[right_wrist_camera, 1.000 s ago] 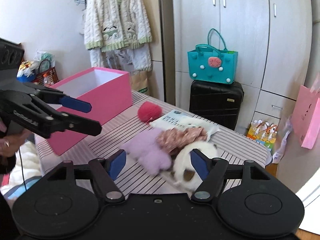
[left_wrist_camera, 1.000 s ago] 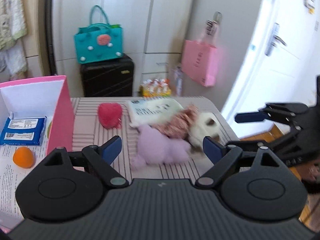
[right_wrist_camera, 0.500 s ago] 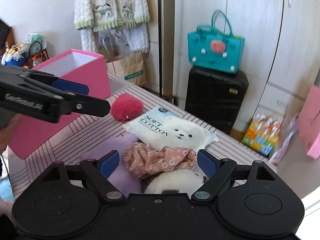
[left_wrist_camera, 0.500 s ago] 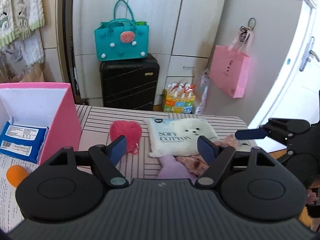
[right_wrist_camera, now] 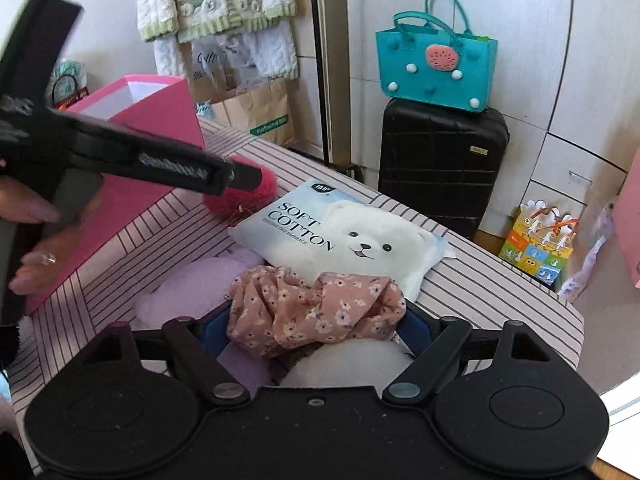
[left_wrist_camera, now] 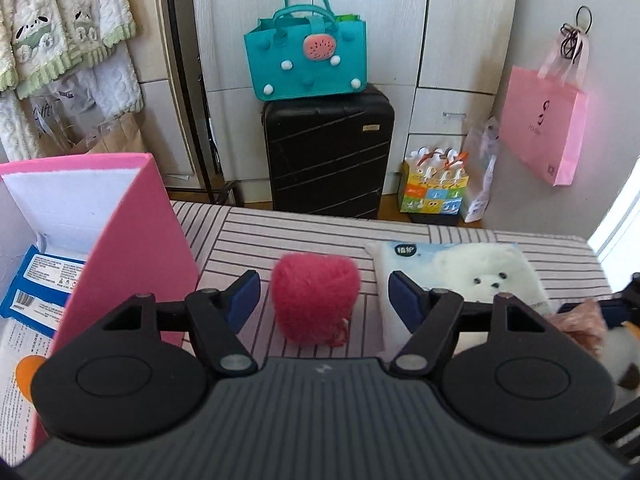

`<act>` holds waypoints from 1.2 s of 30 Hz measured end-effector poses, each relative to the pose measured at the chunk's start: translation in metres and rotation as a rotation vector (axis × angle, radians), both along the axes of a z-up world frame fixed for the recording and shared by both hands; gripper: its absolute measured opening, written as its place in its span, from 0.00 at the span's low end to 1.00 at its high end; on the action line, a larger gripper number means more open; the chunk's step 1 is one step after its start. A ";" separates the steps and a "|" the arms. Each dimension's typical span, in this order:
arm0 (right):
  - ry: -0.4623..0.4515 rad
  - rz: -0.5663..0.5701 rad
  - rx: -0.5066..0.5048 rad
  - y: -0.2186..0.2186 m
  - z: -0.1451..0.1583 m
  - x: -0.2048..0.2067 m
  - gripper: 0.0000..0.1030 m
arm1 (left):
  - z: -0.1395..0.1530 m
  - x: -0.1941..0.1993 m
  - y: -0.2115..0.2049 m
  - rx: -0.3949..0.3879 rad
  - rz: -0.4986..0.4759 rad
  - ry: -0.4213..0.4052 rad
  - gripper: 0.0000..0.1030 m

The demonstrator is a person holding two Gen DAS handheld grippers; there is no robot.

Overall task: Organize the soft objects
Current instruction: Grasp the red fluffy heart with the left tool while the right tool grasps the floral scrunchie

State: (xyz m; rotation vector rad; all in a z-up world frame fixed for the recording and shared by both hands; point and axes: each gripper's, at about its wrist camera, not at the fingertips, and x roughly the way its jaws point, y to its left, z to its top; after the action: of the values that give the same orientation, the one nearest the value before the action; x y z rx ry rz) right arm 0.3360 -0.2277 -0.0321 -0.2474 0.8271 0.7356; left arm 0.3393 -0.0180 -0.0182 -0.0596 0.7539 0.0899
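Two grippers work over the striped table (left_wrist_camera: 304,236). Left gripper (left_wrist_camera: 324,294) is spread wide around the red pom-pom (left_wrist_camera: 314,300), not touching it. Right gripper (right_wrist_camera: 316,326) brackets the floral scrunchie (right_wrist_camera: 316,306); whether it pinches, I cannot tell. Pink box (left_wrist_camera: 132,236) sits at nine o'clock of the pom-pom, cotton pack (right_wrist_camera: 344,240) at twelve o'clock of the scrunchie.
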 end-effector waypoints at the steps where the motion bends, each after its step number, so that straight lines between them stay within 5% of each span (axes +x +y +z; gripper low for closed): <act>1: 0.000 -0.005 0.011 -0.002 0.001 0.000 0.77 | -0.002 0.001 0.000 0.004 0.003 0.001 0.68; 9: -0.069 0.011 -0.002 -0.005 0.005 -0.006 0.41 | -0.017 0.012 0.002 -0.027 0.022 0.057 0.68; 14: -0.098 0.037 -0.022 -0.002 0.006 -0.011 0.34 | -0.017 0.011 0.001 -0.002 0.039 0.025 0.66; 17: -0.102 0.044 -0.023 -0.002 0.007 -0.011 0.30 | -0.024 0.015 0.002 -0.012 0.027 0.074 0.43; 20: -0.089 0.051 -0.007 -0.005 0.008 -0.011 0.27 | -0.026 0.012 0.005 -0.029 0.029 0.064 0.38; 30: -0.041 0.044 0.057 -0.010 0.020 -0.014 0.21 | -0.018 -0.008 -0.002 -0.031 -0.002 0.017 0.34; 36: -0.061 0.053 0.054 -0.008 0.030 -0.026 0.21 | -0.007 -0.040 -0.009 -0.102 -0.052 0.007 0.34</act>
State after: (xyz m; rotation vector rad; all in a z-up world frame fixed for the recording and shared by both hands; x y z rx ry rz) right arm 0.3100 -0.2354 -0.0018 -0.2430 0.7444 0.7952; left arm 0.2994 -0.0267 -0.0251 -0.1363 0.7668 0.0022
